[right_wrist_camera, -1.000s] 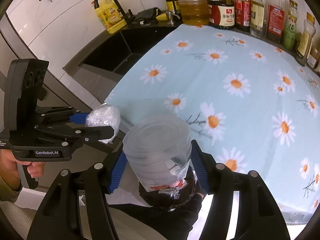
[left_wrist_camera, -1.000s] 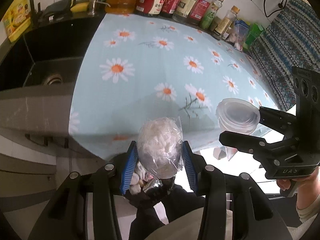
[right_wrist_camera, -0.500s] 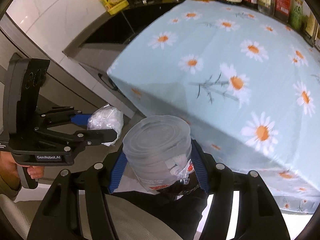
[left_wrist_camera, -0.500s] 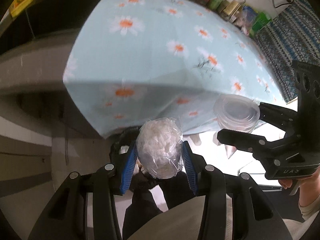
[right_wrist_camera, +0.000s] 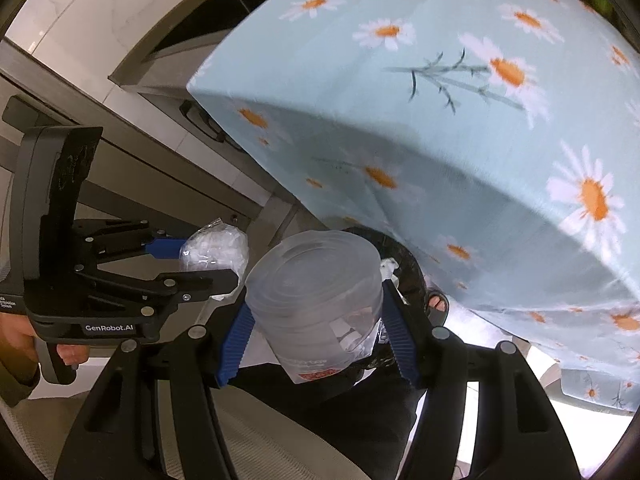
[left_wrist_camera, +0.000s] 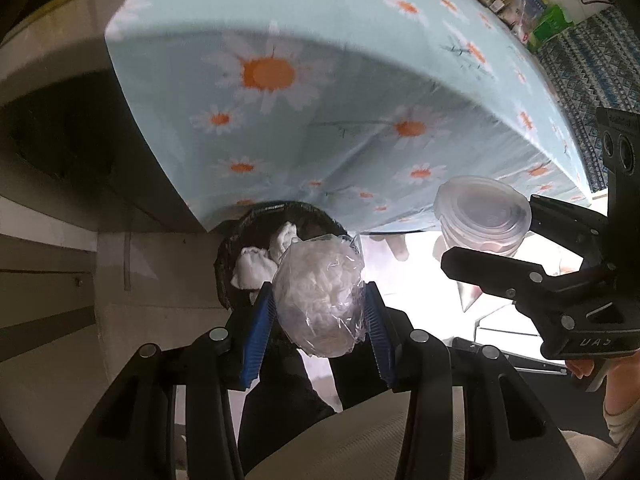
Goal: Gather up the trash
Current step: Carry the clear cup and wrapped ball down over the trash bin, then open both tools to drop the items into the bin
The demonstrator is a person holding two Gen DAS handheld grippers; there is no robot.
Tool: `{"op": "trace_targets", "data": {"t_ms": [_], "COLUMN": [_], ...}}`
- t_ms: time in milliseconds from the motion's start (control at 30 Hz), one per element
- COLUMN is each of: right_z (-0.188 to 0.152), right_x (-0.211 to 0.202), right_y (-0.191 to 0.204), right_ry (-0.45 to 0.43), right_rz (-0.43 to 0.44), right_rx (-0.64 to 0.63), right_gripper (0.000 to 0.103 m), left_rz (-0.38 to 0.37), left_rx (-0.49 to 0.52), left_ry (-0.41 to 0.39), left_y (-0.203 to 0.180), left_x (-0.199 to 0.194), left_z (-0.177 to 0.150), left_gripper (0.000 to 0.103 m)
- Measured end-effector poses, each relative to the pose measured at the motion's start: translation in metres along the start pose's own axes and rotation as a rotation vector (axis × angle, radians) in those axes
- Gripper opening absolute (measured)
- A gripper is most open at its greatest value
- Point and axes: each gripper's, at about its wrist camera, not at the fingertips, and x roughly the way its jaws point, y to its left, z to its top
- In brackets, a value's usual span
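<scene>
Left wrist view, worktop: carried a daisy cloth; its draped edge overhung the bin.
Bin: black-lined, on the floor, directly below both tongs, nearer the left.
Tub stack: clear plastic, pinched upright by the right tongs.
Wrapped wad: white paper in clear film, pinched by the left tongs, just above the bin mouth.

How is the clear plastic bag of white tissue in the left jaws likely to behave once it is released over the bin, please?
The plastic bag of tissue looks crumpled and puffy, so it is probably very light and soft. It bulges between the blue pads, suggesting it squashes easily. Released, it would likely drop slowly, without rolling, into the black bin.
</scene>
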Motion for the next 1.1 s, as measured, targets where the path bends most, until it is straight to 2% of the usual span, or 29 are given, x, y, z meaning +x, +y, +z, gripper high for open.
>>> {"op": "trace_targets", "data": {"t_ms": [667, 700, 733, 800, 867, 1100], "right_z": [-0.002, -0.001, -0.001, 0.0, 0.001, 0.004], "right_x": [0.013, 0.014, 0.013, 0.013, 0.013, 0.006], "right_y": [-0.017, -0.019, -0.021, -0.022, -0.023, -0.02], "right_ry": [0.027, 0.031, 0.031, 0.03, 0.029, 0.015], "right_rz": [0.029, 0.033, 0.037, 0.037, 0.034, 0.022], "right_rx": [0.078, 0.083, 0.092, 0.101, 0.109, 0.112], "right_gripper": [0.062, 0.065, 0.068, 0.069, 0.074, 0.074], "left_rz": [0.002, 0.0, -0.002, -0.003, 0.003, -0.001], "left_rx": [-0.008, -0.017, -0.028, -0.035, -0.039, -0.048], "left_ry": [0.056, 0.062, 0.064, 0.065, 0.071, 0.06], "left_y": [0.001, 0.002, 0.004, 0.006, 0.007, 0.011], "left_x": [0.019, 0.02, 0.021, 0.021, 0.022, 0.018], "left_z": [0.006, 0.007, 0.007, 0.008, 0.009, 0.012], "left_gripper": [0.046, 0.047, 0.052, 0.053, 0.056, 0.057]}}
